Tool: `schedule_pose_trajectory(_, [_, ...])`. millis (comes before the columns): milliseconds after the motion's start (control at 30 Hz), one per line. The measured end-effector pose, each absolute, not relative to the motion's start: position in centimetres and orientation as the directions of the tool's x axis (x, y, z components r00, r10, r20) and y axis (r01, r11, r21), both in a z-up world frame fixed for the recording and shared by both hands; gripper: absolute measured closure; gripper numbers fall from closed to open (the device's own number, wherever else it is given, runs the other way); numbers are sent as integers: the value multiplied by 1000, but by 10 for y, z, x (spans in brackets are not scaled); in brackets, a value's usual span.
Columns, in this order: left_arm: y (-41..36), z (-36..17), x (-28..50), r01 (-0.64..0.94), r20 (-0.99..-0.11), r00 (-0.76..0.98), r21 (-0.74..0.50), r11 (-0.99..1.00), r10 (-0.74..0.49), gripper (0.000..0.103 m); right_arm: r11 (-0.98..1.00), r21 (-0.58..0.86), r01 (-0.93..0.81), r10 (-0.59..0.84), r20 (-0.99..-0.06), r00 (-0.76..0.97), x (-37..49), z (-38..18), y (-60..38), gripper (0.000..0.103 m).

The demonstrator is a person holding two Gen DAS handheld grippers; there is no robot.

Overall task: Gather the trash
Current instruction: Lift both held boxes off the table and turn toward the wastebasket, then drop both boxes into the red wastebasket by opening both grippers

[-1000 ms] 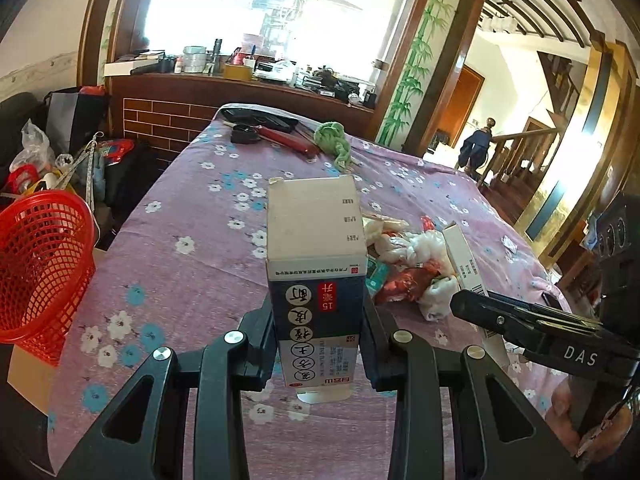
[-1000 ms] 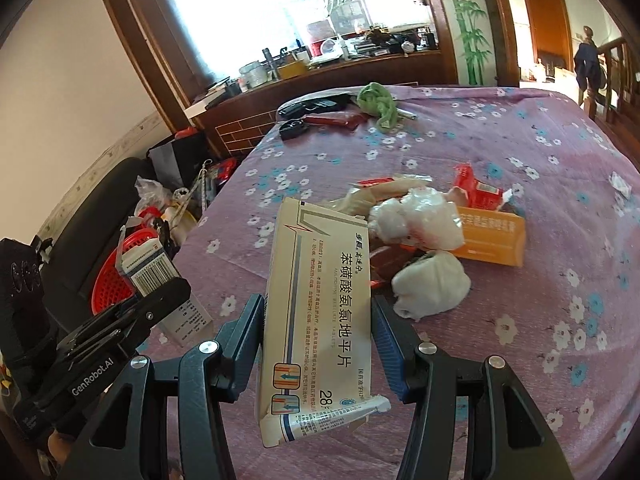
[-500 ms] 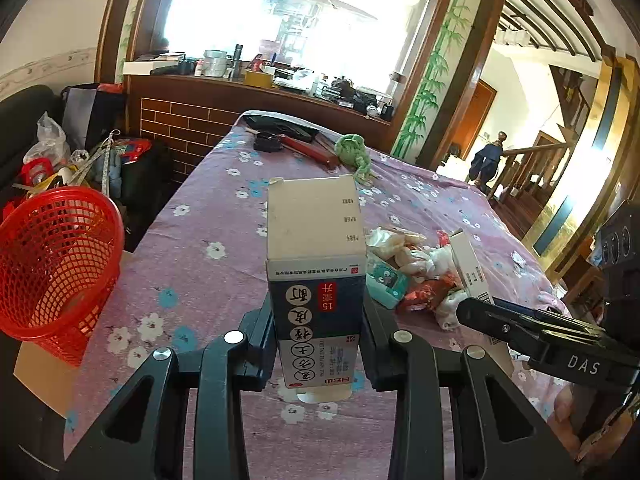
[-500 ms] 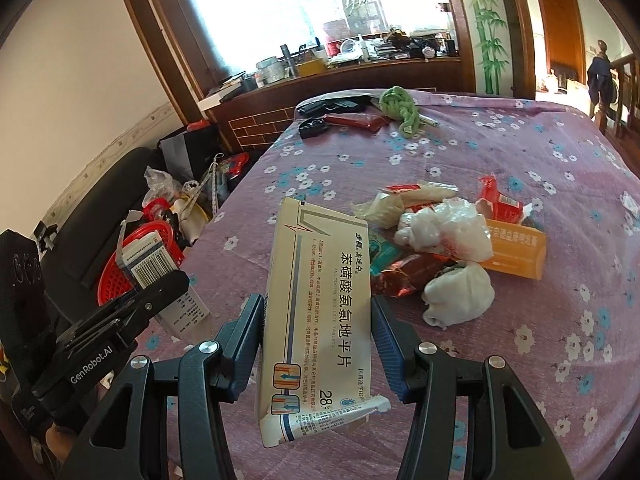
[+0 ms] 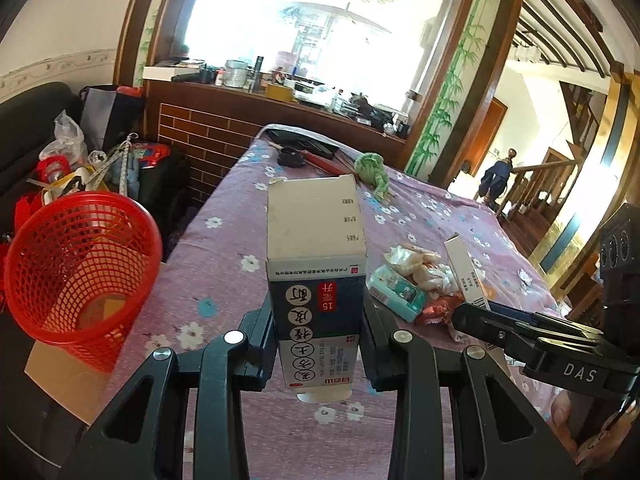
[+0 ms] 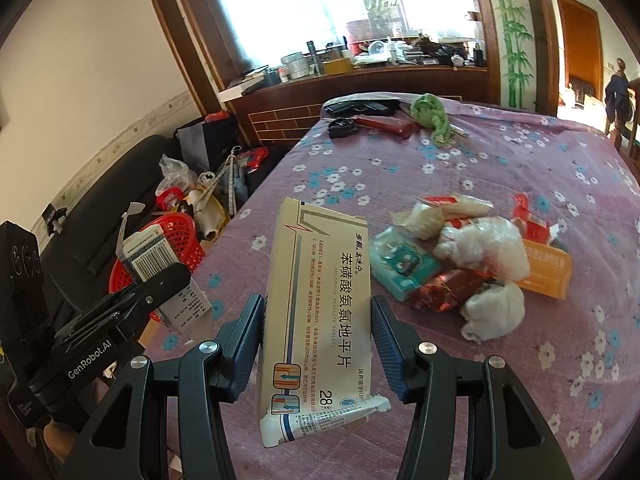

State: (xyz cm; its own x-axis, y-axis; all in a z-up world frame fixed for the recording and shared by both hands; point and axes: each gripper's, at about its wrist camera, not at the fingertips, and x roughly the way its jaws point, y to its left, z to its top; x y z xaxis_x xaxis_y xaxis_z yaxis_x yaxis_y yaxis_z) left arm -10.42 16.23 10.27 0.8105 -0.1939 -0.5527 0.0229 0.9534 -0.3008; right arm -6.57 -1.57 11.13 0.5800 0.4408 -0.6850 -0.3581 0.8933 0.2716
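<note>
1. Left claw (image 5: 318, 344) pinches a dark box (image 5: 316, 276) by its lower sides, flap end pointing away; right claw (image 6: 316, 344) pinches a pale tablet box (image 6: 320, 304) the same way, with a torn flap hanging at the bottom of the right wrist frame.
2. Red basket (image 5: 76, 264) sits at the left edge of the left wrist frame, just off the side of the table (image 5: 224, 240) and below its top, mouth open toward the camera. It looks empty apart from its floor.
3. My reading of the step: carry both boxes over to that basket and drop them in.
4. Bring the dark box first, since its claw is nearer the basket. Centre it over the mouth before spreading the jaws, because the rim is tilted and a box let go early could bounce off.
5. Keep both grips firm during the carry; the boxes are light card and may slip or crush if the squeeze changes.
6. Watch the two claws: each shows in the other's frame, close beside it, so stagger them at the basket.
7. Remaining trash, a pile of wrappers (image 6: 472, 264) at the right centre of the right wrist frame, lies on the cloth for later trips.
</note>
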Motion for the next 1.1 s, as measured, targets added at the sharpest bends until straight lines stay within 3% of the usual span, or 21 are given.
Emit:
schedule_pose_trajectory(400, [243,118,-129,-119,-527,847,-315,942,-69,70,827,297,-478,532,-690,491,-55,118,49,45])
schedule_pose_trajectory(633, [312,110,-129,-249,-561,827,-310,918,35,70,755,296,-585,600,-670,437,-49,130,109,45])
schedule_pose_trajectory(1100, [378,71,-103,-345,-629,774,-321,882,74,70,679,339,-651,655,-679,331,-8,111,229,45])
